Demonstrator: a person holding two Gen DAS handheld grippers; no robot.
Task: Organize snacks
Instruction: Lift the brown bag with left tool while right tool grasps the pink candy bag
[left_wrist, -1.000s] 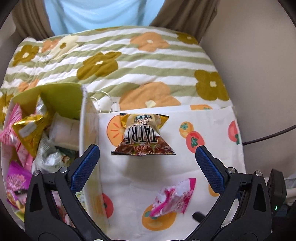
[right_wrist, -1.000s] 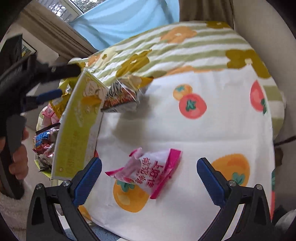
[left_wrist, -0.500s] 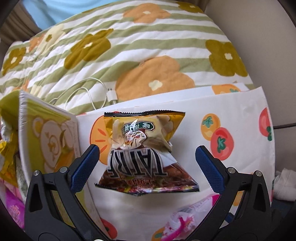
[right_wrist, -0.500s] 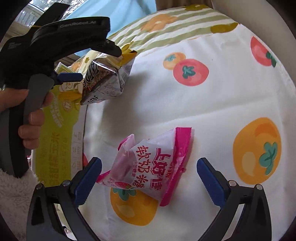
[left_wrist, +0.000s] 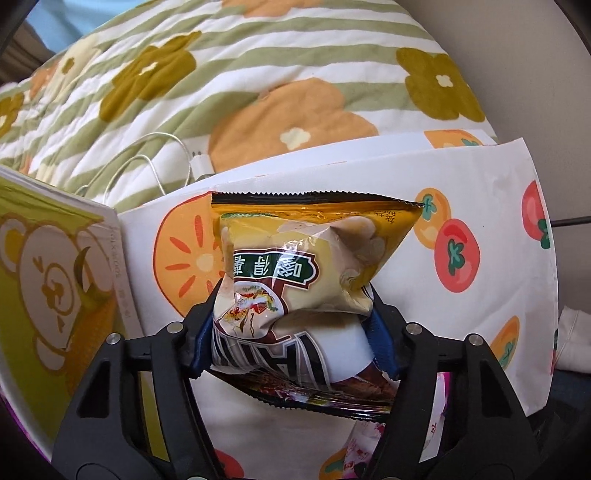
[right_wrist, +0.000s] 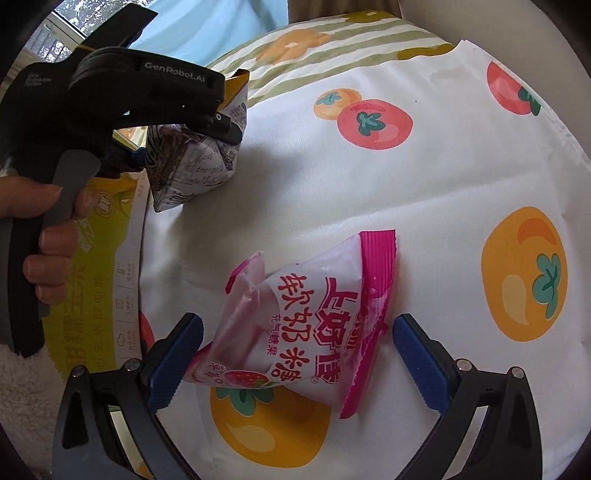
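Observation:
My left gripper (left_wrist: 293, 332) is shut on a gold and brown snack bag (left_wrist: 295, 280), squeezing its lower half just over the fruit-print cloth (left_wrist: 498, 332). The same bag (right_wrist: 192, 166) shows in the right wrist view, pinched in the left gripper (right_wrist: 177, 110). My right gripper (right_wrist: 295, 354) is open, its blue pads either side of a pink and white candy bag (right_wrist: 303, 332) that lies on the cloth (right_wrist: 369, 203). A strip of that pink bag (left_wrist: 362, 450) shows under the left gripper.
A yellow-green box with a bear print (left_wrist: 55, 288) stands at the left of the cloth, also in the right wrist view (right_wrist: 99, 288). A white charging cable (left_wrist: 162, 162) lies on the flowered striped quilt (left_wrist: 258, 74) behind.
My left gripper moved forward and shut on the gold snack bag. My right gripper moved in closer around the pink candy bag and stays open.

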